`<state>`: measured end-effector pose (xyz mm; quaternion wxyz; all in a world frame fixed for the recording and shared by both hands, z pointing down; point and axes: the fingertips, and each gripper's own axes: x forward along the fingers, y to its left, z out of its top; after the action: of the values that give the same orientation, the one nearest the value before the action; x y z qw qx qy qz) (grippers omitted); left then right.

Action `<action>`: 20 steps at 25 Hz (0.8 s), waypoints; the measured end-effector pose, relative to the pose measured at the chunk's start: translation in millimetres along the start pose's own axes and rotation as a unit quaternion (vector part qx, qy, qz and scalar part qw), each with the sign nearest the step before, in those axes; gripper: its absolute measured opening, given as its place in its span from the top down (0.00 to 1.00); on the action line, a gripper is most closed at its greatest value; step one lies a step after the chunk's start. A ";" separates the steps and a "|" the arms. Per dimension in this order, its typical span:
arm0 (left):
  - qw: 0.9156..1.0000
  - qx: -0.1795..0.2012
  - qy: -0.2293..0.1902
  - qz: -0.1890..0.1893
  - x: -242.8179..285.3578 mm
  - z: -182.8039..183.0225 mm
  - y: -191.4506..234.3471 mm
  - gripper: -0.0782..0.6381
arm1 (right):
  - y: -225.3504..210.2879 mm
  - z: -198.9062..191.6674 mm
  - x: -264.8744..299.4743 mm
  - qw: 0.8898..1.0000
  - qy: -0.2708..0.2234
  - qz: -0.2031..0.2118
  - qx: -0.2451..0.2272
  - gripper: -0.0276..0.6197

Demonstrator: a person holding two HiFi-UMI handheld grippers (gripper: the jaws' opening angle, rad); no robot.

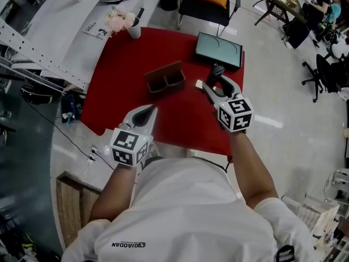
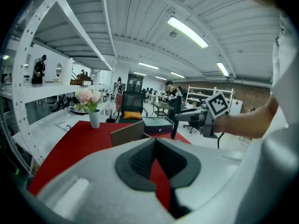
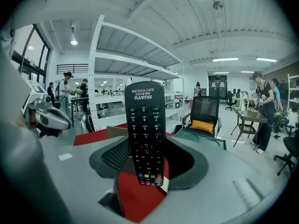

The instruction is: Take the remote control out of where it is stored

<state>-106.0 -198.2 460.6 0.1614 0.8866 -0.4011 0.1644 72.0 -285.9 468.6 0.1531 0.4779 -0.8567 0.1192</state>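
At the far left corner of the red-covered desk (image 1: pixel 117 86) stands a white vase of pink flowers (image 1: pixel 122 22). The left forearm comes up from the lower left. The left hand-held gripper (image 1: pixel 151 111) hangs over the near edge of the red cloth, pointing forward and a little right, its jaws closed tip to tip with nothing between them. Just ahead of it sits the brown holder (image 1: pixel 165 77), its two compartments empty. To the right, the bare right arm reaches forward. The right hand-held gripper (image 1: pixel 214 86) is clamped on the remote control (image 3: pixel 145 129), which is out of the holder and well apart from it. The pads grip the end with the coloured keys, and the rest juts out past the jaws, buttons facing the camera. Beyond it a teal case (image 1: pixel 219 49) lies at the desk's far right corner
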 end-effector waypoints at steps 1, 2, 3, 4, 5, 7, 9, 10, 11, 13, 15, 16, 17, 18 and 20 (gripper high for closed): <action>1.000 0.000 0.000 0.000 0.9 0.0 -1.7 0.89 | -1.6 -3.9 -2.4 1.000 0.006 0.002 -0.004 0.58; 1.000 0.001 0.000 0.000 1.9 0.2 -3.5 0.89 | -3.2 -7.7 -4.7 1.000 0.011 0.004 -0.006 0.58; 1.000 0.001 0.001 0.000 3.0 0.4 -5.4 0.89 | -5.0 -11.5 -6.7 1.000 0.017 0.005 -0.007 0.58; 1.000 0.001 0.001 0.000 4.2 0.4 -7.3 0.89 | -6.6 -15.4 -8.8 1.000 0.022 0.007 -0.009 0.58; 1.000 0.001 0.001 -0.001 5.5 0.1 -9.3 0.89 | -8.0 -19.4 -10.9 0.999 0.029 0.008 -0.012 0.58; 1.000 0.001 0.002 -0.002 8.7 -0.7 -13.3 0.89 | -10.1 -27.7 -14.7 0.999 0.043 0.011 -0.022 0.58; 1.000 0.000 0.003 -0.003 12.4 -1.3 -17.4 0.89 | -10.7 -36.7 -17.6 0.997 0.061 0.020 -0.039 0.58; 1.000 0.000 0.004 -0.004 14.1 -1.7 -19.8 0.89 | -10.3 -41.5 -18.8 0.996 0.073 0.026 -0.053 0.58; 1.000 0.000 0.005 -0.005 15.8 -2.1 -22.1 0.89 | -9.8 -46.4 -20.0 0.993 0.085 0.033 -0.071 0.58; 1.000 -0.001 0.006 -0.007 18.9 -2.5 -26.6 0.89 | -10.1 -56.4 -22.1 0.987 0.111 0.043 -0.111 0.58; 1.000 -0.001 0.006 -0.008 21.3 -2.5 -30.2 0.89 | -11.9 -67.9 -24.1 0.978 0.141 0.053 -0.143 0.58; 1.000 -0.001 0.006 -0.007 22.2 -2.8 -31.5 0.89 | -12.6 -74.8 -25.2 0.973 0.158 0.057 -0.156 0.58; 1.000 -0.002 0.006 -0.007 23.0 -3.1 -32.7 0.89 | -13.1 -82.6 -26.4 0.968 0.178 0.063 -0.168 0.58; 1.000 -0.002 0.006 -0.006 23.7 -3.3 -34.0 0.89 | -13.7 -91.0 -27.7 0.961 0.198 0.068 -0.178 0.58; 1.000 -0.003 0.006 -0.005 24.8 -3.2 -36.6 0.89 | -15.3 -106.9 -29.7 0.949 0.235 0.076 -0.195 0.58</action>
<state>-63.1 -190.2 468.3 0.1673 0.8872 -0.3957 0.1681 115.7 -233.1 557.2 0.4309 0.3305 -0.8368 0.0703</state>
